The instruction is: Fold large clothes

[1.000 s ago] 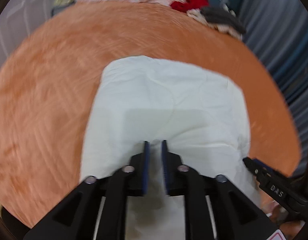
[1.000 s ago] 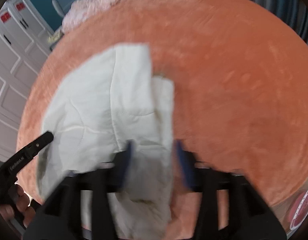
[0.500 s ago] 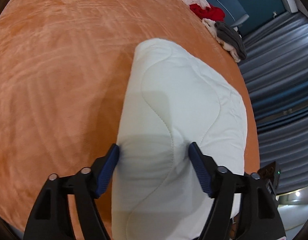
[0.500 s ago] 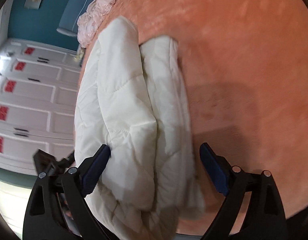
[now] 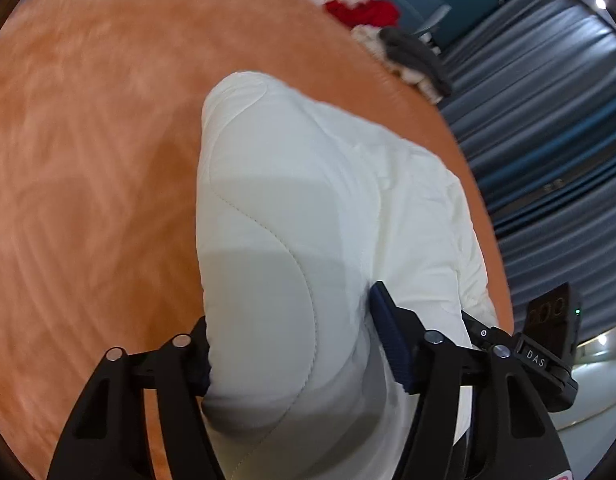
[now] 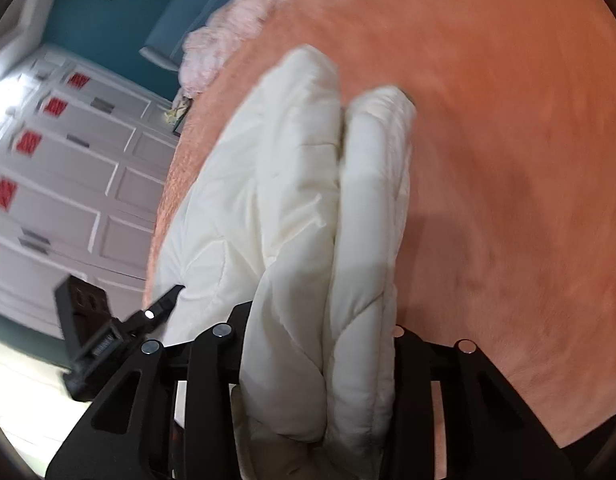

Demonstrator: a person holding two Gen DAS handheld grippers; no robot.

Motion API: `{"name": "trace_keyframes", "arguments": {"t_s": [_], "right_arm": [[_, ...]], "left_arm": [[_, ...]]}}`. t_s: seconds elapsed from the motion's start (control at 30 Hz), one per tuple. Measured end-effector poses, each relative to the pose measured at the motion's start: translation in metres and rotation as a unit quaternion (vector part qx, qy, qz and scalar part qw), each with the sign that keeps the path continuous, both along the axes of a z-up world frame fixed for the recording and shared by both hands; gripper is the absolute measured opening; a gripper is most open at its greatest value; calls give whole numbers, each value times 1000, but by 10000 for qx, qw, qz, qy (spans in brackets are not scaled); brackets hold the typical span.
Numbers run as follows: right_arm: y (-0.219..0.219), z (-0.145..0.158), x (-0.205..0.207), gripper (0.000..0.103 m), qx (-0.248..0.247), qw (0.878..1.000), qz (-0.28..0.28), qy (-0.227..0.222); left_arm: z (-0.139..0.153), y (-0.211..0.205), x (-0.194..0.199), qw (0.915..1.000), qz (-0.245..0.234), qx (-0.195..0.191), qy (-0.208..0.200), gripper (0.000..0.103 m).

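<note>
Both grippers clamp the near end of the folded white quilted garment (image 5: 308,208): left gripper (image 5: 296,344) and right gripper (image 6: 320,344) half-closed around thick padding, its long axis running straight ahead over the orange bed cover (image 5: 88,140).

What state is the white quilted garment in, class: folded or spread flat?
Folded: the white quilted garment lies in two thick stacked rolls on the orange bed cover, showing a compact bundle in the left view.
</note>
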State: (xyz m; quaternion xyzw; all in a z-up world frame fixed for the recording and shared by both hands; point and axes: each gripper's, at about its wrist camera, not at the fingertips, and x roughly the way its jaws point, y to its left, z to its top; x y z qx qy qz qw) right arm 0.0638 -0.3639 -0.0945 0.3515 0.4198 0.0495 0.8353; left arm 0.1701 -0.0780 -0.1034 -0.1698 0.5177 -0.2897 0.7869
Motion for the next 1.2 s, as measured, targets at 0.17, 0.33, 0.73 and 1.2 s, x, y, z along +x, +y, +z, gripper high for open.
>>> {"name": "trace_keyframes", "arguments": {"t_s": [0.17,0.33,0.73,1.2], "right_arm": [[21,62,24,33,-432,9948,108,-915],[42,84,83,34,-485,9904,210,-1276],[92,3,200,35,-390,9969,262,-624],[78,-25,183,60,-487,9987,168,12]], "left_arm": [[65,14,10,9942,-18,-75,-1074,60],[109,33,44,9833,30,90,-1820,60],[53,86,158,9866,170,395,-1571,59],[-23,116,176,9948,339,579,-762,64]]}}
